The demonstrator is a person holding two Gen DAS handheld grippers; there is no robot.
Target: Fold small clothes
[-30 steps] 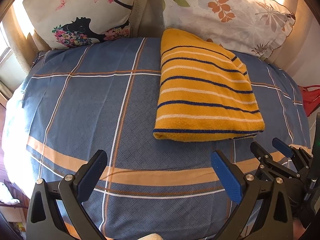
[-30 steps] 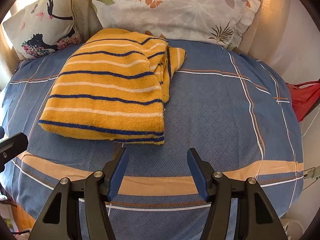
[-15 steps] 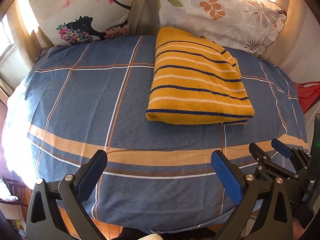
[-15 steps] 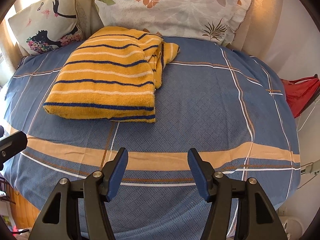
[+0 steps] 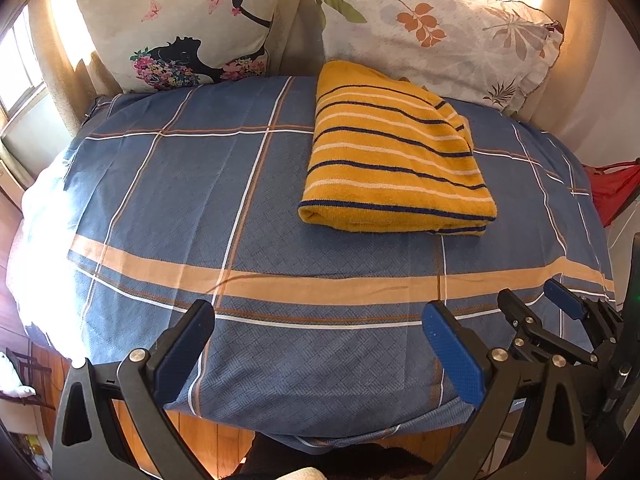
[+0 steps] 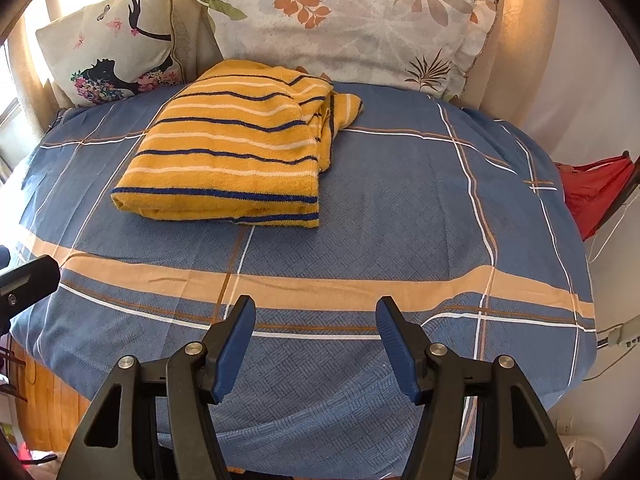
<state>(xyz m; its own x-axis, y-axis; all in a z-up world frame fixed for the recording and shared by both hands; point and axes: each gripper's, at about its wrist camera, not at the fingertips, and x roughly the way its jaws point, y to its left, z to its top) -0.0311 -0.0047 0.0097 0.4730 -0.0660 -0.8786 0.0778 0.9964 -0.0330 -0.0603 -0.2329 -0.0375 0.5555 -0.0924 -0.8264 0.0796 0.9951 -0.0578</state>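
Note:
A yellow garment with navy and white stripes [image 5: 394, 156] lies folded into a rectangle on the blue plaid bed sheet [image 5: 200, 184], toward the pillows. It also shows in the right wrist view [image 6: 236, 160], with a sleeve edge sticking out at its far right. My left gripper [image 5: 316, 328] is open and empty, held back over the bed's near edge. My right gripper [image 6: 316, 324] is open and empty too, also back at the near edge; it shows at the right of the left wrist view [image 5: 536, 304]. Neither touches the garment.
Two pillows lean at the head of the bed: a cream one with a black silhouette print [image 5: 188, 28] and a white leaf-print one [image 5: 440, 32]. A red item [image 6: 596, 188] hangs off the bed's right side. Wooden floor [image 5: 200, 436] shows below the near edge.
Both grippers have pulled back from the folded garment toward the bed's near edge; the garment looks smaller and farther away, and the bed edge and floor have come into view.

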